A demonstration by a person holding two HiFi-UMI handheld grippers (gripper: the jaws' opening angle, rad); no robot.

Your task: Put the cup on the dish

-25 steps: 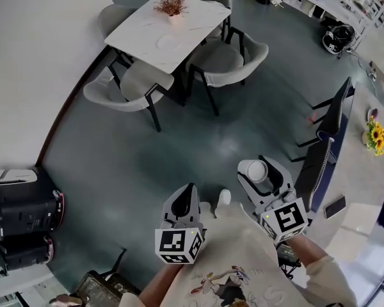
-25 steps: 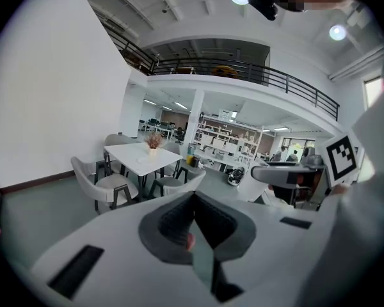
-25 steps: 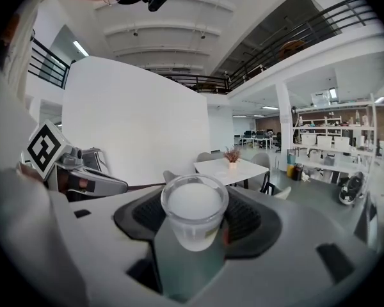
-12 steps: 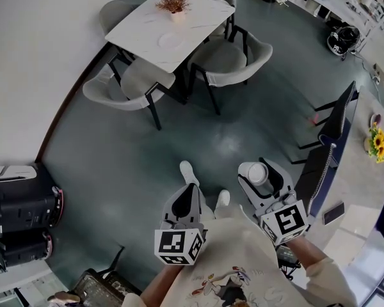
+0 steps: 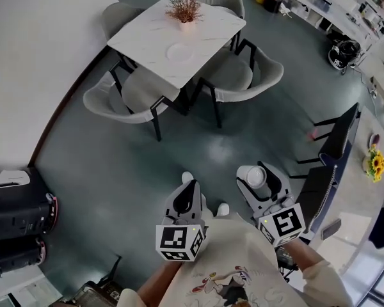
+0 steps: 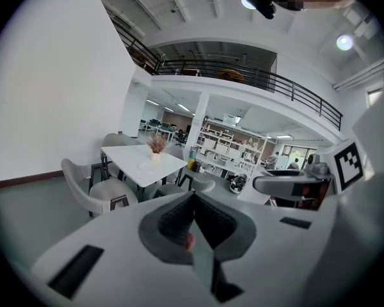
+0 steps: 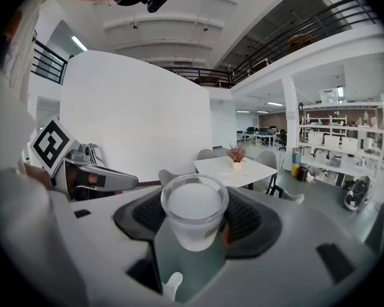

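Observation:
A clear plastic cup (image 7: pixel 193 217) sits between the jaws of my right gripper (image 7: pixel 195 226), which is shut on it; the cup (image 5: pixel 256 176) shows white from above in the head view, at the tip of the right gripper (image 5: pixel 261 183). The dish (image 5: pixel 179 52), a pale round plate, lies on the white table (image 5: pixel 147 27) far ahead, also visible as a small dish (image 6: pixel 145 165) in the left gripper view. My left gripper (image 5: pixel 186 200) is shut with nothing in it, held beside the right one above the grey floor.
A small potted dried plant (image 5: pixel 186 9) stands on the table behind the dish. Grey chairs (image 5: pixel 127 93) ring the table. A black machine (image 5: pixel 16 213) stands at the left wall. A counter with sunflowers (image 5: pixel 375 163) and dark chairs is on the right.
The view has moved forward: the table and chairs have slid slightly right and down in the head view. Both grippers hold the same pose, the cup still gripped.

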